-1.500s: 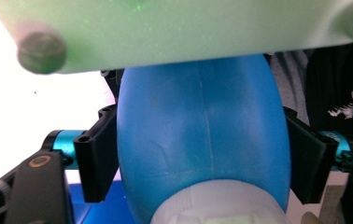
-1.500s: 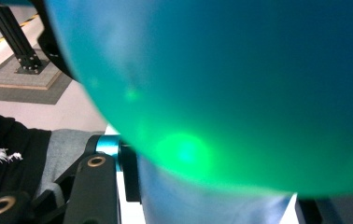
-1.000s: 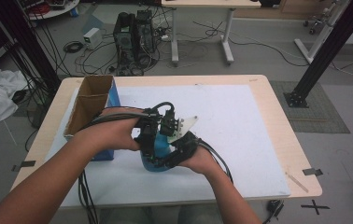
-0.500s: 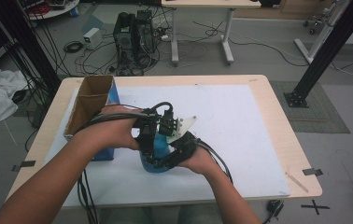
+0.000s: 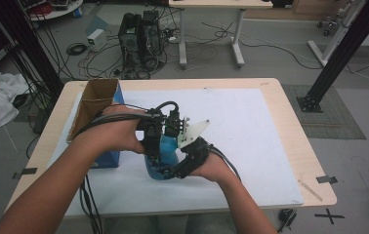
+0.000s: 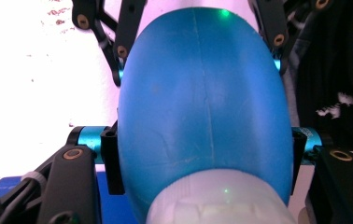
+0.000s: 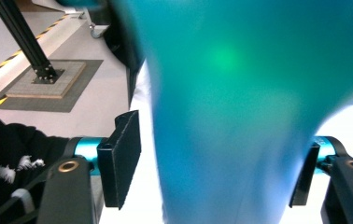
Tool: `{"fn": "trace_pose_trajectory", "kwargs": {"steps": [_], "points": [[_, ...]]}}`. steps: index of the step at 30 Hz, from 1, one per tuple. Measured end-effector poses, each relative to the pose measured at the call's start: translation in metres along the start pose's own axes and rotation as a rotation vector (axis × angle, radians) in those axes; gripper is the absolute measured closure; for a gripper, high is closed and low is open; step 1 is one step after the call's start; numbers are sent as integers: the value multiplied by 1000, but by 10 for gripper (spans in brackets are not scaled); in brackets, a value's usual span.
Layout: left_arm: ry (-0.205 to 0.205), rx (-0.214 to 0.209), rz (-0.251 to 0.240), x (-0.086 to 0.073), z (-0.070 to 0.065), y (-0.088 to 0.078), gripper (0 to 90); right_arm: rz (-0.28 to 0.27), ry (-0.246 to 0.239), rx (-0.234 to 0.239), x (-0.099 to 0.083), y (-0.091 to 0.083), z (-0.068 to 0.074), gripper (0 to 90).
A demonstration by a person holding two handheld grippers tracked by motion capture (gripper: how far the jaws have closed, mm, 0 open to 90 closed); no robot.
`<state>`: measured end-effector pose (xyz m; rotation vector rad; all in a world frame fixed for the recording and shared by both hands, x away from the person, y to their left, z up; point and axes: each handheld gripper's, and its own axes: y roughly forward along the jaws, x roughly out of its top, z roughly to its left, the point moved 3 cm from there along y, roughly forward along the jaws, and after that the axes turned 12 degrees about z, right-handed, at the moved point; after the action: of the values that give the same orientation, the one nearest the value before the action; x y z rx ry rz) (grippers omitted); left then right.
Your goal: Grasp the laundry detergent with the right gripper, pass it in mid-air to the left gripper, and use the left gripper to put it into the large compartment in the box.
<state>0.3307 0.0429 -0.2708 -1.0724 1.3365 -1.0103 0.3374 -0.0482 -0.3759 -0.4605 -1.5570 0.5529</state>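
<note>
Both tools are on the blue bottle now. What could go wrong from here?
The left tool alone clamps the bottle; its smooth, rounded sides could slip out. The right tool has just been opening, with a gap at one pad, so it gives little backup. The box stands close on the left; a swing could knock it.

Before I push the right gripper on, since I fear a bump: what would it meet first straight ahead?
The blue bottle. It already stands between the right gripper's fingers, which have just been opening, with a gap at the left pad. Beyond it, depth is unclear.
</note>
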Motion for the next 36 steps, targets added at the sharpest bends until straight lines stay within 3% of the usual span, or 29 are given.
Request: {"fn": "trace_pose_trajectory", "kwargs": {"steps": [1, 2, 3, 4, 5, 7, 9, 10, 12, 18, 21, 26, 30, 36], "points": [[5, 23, -1, -1, 3, -2, 382, 34, 51, 25, -2, -4, 5, 276], [-12, 12, 2, -3, 2, -2, 382, 49, 49, 27, -4, -8, 4, 262], [-8, 27, 7, -5, 4, -4, 382, 55, 86, 41, -5, -11, 6, 248], [-13, 24, 9, -6, 5, -5, 382, 53, 68, 20, -6, -14, 4, 227], [-30, 5, 8, -9, 5, -6, 381, 56, 79, 10, -7, -16, 4, 227], [-33, 15, 4, -14, 8, -11, 381, 58, 117, 4, -11, -26, 3, 213], [-41, 9, 9, -19, 9, -16, 381, 57, 107, -47, -14, -33, 0, 176], [-51, 15, -2, -22, 10, -18, 381, 69, 130, -50, -16, -36, 1, 169], [-65, 15, -1, -29, 12, -27, 381, 83, 129, -84, -18, -43, -1, 135], [-147, 23, -10, -47, 19, -48, 381, 120, 176, -145, -22, -65, -4, 135], [-188, 30, -13, -55, 23, -57, 381, 148, 184, -157, -24, -74, -4, 135], [-249, 4, -17, -66, 30, -67, 381, 182, 187, -172, -24, -83, -5, 135], [-291, -24, -31, -77, 35, -75, 381, 190, 174, -177, -21, -88, -3, 135], [-358, -25, -65, -99, 41, -88, 380, 193, 185, -188, -19, -94, -3, 134]]}}
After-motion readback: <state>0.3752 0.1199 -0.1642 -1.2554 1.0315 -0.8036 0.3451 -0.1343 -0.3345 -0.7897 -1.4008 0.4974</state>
